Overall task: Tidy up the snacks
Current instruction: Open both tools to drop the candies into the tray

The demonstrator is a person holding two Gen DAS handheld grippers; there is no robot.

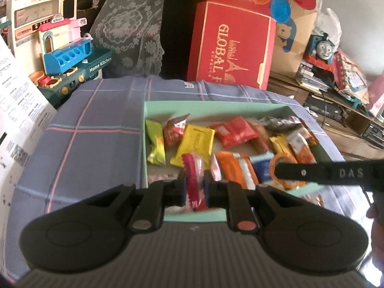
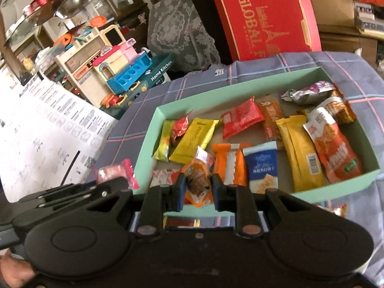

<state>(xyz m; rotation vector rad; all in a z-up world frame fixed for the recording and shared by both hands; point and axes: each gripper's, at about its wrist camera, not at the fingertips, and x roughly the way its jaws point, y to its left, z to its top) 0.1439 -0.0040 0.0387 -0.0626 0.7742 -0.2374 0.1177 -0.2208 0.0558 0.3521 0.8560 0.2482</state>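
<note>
A mint-green box (image 1: 156, 104) (image 2: 240, 86) on a plaid cloth holds several wrapped snacks. My left gripper (image 1: 194, 187) is shut on a pink-and-clear snack packet (image 1: 193, 180), held over the box's near edge. That packet also shows in the right wrist view (image 2: 115, 174) at the left gripper's tip. My right gripper (image 2: 198, 188) is shut on an orange snack packet (image 2: 198, 182) over the box's near left corner. The right gripper's arm (image 1: 324, 172) reaches in from the right in the left wrist view.
A red gift box (image 1: 230, 40) stands behind the table. A toy kitchen set (image 1: 64, 52) sits at the back left. A printed white sheet (image 2: 48, 132) leans at the left. Another snack (image 2: 340, 208) lies on the cloth (image 1: 96, 132) outside the box, near right.
</note>
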